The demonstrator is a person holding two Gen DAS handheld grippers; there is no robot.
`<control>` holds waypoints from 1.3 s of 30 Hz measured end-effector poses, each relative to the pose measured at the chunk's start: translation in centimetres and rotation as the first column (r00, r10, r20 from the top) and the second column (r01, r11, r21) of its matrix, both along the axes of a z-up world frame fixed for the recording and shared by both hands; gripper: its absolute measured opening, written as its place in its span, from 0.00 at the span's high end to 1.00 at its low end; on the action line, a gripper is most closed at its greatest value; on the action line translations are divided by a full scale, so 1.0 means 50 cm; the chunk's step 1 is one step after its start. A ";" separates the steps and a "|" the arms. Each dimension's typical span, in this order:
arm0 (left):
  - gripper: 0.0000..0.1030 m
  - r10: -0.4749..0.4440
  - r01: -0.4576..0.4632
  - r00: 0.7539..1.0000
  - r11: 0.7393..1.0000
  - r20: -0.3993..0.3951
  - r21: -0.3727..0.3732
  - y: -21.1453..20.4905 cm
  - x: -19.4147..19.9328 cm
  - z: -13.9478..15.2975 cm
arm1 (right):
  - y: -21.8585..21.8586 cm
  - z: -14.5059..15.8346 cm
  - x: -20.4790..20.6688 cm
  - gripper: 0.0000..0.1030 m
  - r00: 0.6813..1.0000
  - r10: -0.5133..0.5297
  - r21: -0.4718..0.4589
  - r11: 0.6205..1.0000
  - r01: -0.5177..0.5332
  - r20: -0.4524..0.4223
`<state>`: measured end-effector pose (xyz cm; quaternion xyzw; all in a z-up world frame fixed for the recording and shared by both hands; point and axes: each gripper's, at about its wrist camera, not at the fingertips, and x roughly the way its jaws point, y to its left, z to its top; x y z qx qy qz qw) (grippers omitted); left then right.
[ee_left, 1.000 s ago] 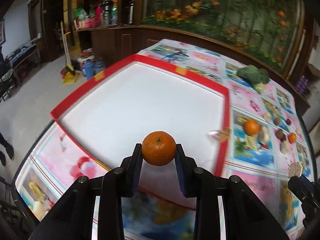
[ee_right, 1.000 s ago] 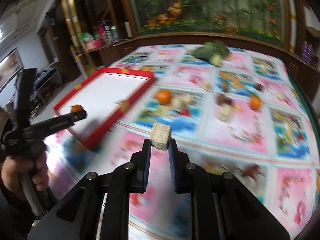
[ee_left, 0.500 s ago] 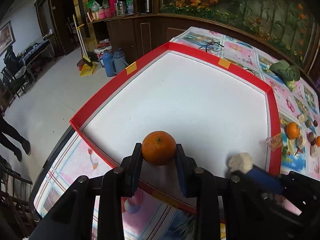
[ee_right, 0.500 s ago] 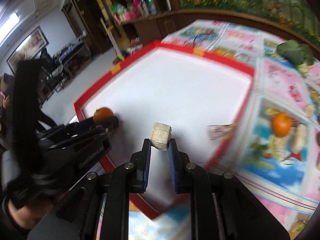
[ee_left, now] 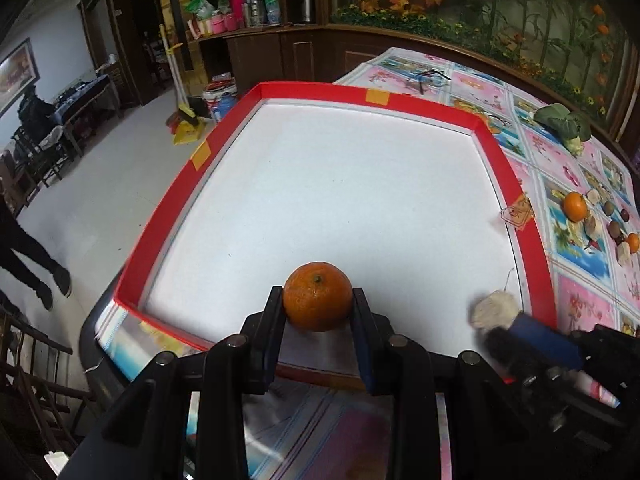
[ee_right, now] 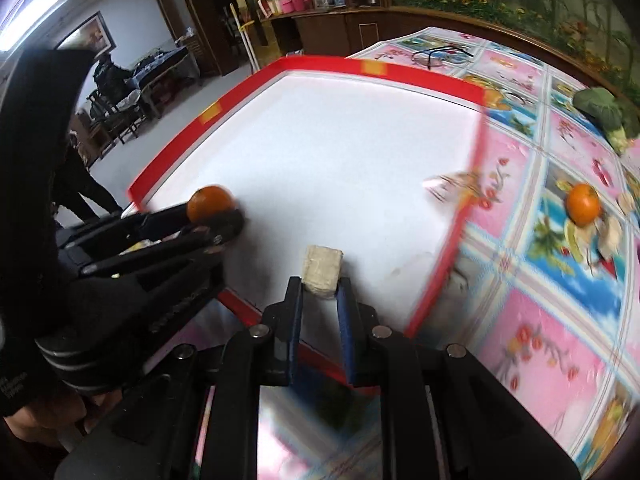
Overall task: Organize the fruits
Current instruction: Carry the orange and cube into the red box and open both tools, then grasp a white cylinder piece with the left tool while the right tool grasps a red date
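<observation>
My left gripper (ee_left: 318, 300) is shut on an orange mandarin (ee_left: 317, 301), held over the near edge of the white tray with a red rim (ee_left: 160, 216). From the right wrist view that mandarin (ee_right: 210, 208) and the left gripper (ee_right: 216, 220) show at the tray's near left. My right gripper (ee_right: 320, 284) is shut on a pale beige block-shaped piece (ee_right: 322, 270), over the tray's (ee_right: 476, 152) near right part. The left wrist view has this piece (ee_left: 494, 310) blurred at lower right, with the right gripper (ee_left: 516, 330) behind it.
More fruit lies on the patterned tablecloth right of the tray: a mandarin (ee_right: 583, 204), small brown and pale pieces (ee_left: 614, 224), another small orange (ee_left: 633, 242). A green vegetable (ee_left: 564, 120) sits at the far right. A paper tag (ee_left: 518, 212) hangs on the tray's right rim. The table edge drops off at left.
Both grippers have come in over the tray with their loads still gripped. The right one has swept leftward from the tablecloth across the tray's right rim; the left one has advanced over the near rim.
</observation>
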<state>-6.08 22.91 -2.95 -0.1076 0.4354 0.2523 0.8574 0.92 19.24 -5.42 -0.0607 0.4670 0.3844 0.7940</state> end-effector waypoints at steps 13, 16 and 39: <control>0.65 0.039 -0.039 0.999 0.999 0.008 -0.004 0.026 -0.004 -0.003 | -0.021 0.011 -0.016 0.75 0.998 -0.065 0.042 0.997 0.064 0.019; 0.37 0.068 -0.068 0.997 0.997 0.044 0.018 0.030 -0.015 0.010 | -0.030 0.027 -0.022 0.50 0.997 -0.064 0.079 0.995 0.061 0.040; 0.33 -0.410 0.407 0.903 0.912 0.128 0.049 -0.306 0.107 0.011 | -0.604 0.025 -0.030 0.45 0.801 -0.586 0.014 0.808 0.589 0.126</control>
